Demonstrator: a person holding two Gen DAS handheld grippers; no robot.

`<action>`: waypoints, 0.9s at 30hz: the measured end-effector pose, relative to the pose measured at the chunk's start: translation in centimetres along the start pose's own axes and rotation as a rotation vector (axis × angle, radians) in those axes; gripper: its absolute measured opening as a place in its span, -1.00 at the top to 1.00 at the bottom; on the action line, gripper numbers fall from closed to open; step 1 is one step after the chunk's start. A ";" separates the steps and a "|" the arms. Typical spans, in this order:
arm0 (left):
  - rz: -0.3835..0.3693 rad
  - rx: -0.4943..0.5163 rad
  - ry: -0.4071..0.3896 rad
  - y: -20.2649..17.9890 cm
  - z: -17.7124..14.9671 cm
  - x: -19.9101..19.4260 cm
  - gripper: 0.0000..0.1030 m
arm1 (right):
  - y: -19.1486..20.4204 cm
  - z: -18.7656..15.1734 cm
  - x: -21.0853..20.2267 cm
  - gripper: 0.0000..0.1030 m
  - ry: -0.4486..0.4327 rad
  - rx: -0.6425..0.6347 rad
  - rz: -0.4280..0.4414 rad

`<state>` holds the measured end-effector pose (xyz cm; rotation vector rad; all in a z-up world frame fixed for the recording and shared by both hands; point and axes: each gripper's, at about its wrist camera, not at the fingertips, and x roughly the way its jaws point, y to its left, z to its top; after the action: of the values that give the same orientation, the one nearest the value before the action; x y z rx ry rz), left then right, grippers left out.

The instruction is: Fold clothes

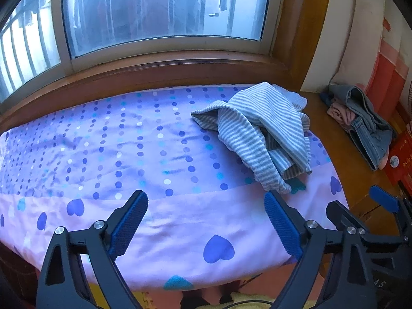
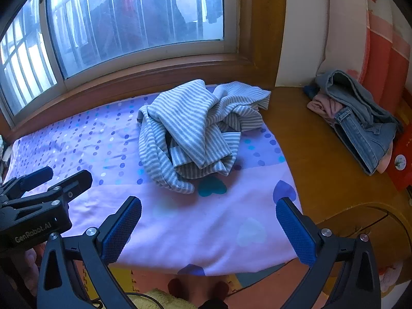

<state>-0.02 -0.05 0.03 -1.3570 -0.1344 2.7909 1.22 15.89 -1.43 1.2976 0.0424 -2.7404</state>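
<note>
Left wrist view first: my left tool (image 1: 206, 221) hangs over the near edge of the bed (image 1: 77, 154), angled down, blue pads wide apart with nothing between them, only the sheet underneath. The sheet is purple with dotted columns further back and a pink band with blue hearts closer to me.

The thing I'm here for, the striped garment (image 1: 257, 128), sits crumpled in a heap toward the far right corner of the bed, grey and white stripes, partly bunched over itself with one end trailing toward the near side. Neither tool touches it. From this camera it lies ahead and to the right of the left tool, just past the tip of its right-hand pad.

Over in the right wrist view, my right tool (image 2: 208, 229) is spread open too, empty, hovering above the pink band near the bed's right edge. The heap is straight ahead of it and a bit left. I can also see the left tool off to the left side of that picture, with part of a hand (image 2: 28, 265) behind it.

Beyond the bed on the right there's a wooden ledge (image 2: 322, 154) with a pile of jeans (image 2: 365, 128) and something pink tucked under them. A window (image 1: 164, 7) runs along the back, with clothes hanging outside it.
</note>
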 end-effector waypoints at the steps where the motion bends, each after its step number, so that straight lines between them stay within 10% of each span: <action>1: 0.001 0.001 0.000 0.0 0.0 0.0 -0.83 | 0.0 0.0 0.0 -0.99 -0.001 0.001 0.001; 27: 0.014 0.003 0.020 0.0 -0.5 0.3 -0.83 | -0.1 -0.1 -0.3 -0.99 -0.010 0.012 0.010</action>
<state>0.21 0.04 -0.47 -1.3911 -0.1204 2.7868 1.51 16.00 -1.28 1.2831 0.0185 -2.7425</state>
